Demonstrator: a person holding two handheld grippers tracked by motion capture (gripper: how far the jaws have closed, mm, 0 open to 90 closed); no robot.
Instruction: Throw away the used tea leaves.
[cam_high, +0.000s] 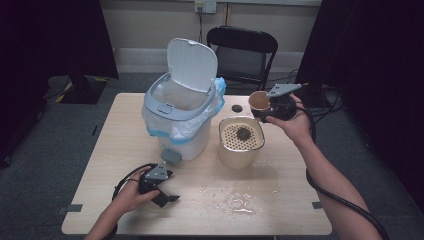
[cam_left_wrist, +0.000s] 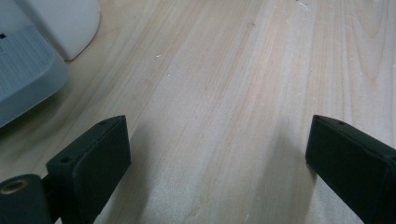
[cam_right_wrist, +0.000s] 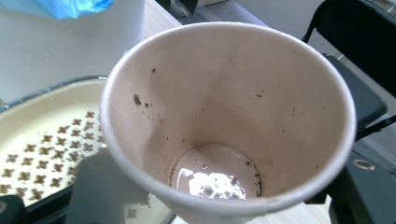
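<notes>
My right gripper (cam_high: 265, 106) holds a tilted brown paper cup (cam_high: 259, 102) in the air, above the far right rim of a cream strainer basin (cam_high: 226, 150). In the right gripper view the cup (cam_right_wrist: 224, 93) sits between the two jaws, with dark specks on its wall and a little wet residue at the bottom. A dark clump (cam_high: 243, 133) lies on the basin's perforated plate. My left gripper (cam_high: 167, 197) rests low on the table at front left. Its jaws stand wide apart over bare wood, with nothing between them, in the left gripper view (cam_left_wrist: 217, 154).
A white pedal bin (cam_high: 177, 122) with its lid up and a blue-edged liner stands at the table's middle left. A small black cap (cam_high: 236, 108) lies behind the basin. Spilled water (cam_high: 241, 201) wets the front of the table. A black chair (cam_high: 242, 47) stands beyond the far edge.
</notes>
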